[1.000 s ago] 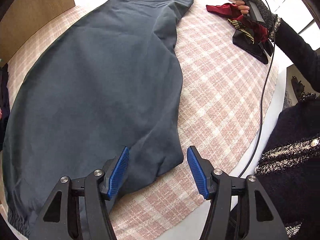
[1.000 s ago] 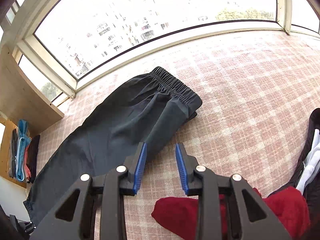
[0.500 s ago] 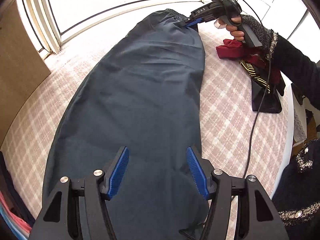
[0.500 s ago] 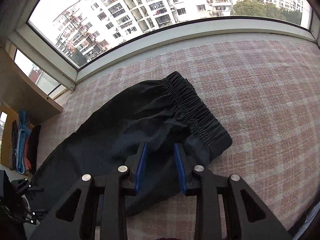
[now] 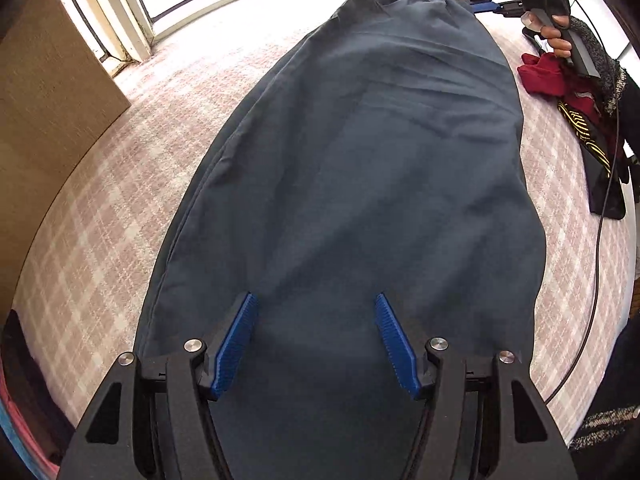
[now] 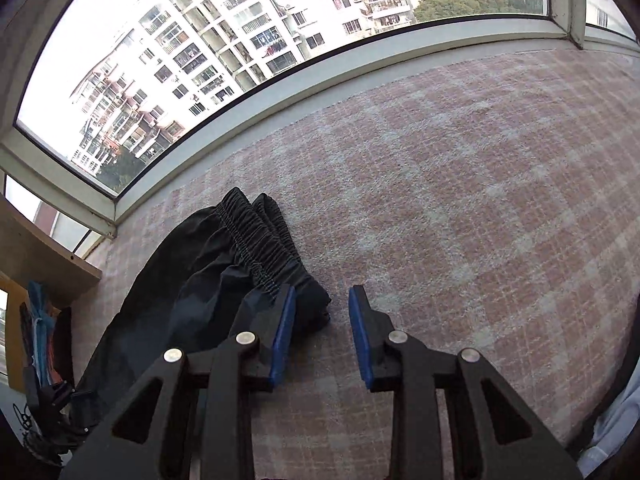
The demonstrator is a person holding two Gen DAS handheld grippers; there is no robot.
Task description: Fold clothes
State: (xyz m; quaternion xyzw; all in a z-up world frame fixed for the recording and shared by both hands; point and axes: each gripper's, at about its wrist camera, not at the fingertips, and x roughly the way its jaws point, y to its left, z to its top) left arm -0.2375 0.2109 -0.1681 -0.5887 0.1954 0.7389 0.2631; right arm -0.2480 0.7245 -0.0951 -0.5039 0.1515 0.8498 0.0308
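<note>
I have the dark trousers [image 5: 360, 184] laid out long on the pink plaid cloth [image 5: 120, 184], waistband [image 6: 260, 248] far at twelve o'clock, and I judge I'm lining up to grip both ends for a lengthwise fold. My left gripper [image 5: 316, 340] hovers over the near leg end, jaws wide apart, holding nothing. My right gripper [image 6: 322, 332] sits at the waistband corner, jaws partly apart, empty, fabric just beside its left pad. Next I'd need to close on cloth at both ends. A window [image 6: 240, 40] runs along twelve o'clock; red clothes [image 5: 540, 76] lie at two.
</note>
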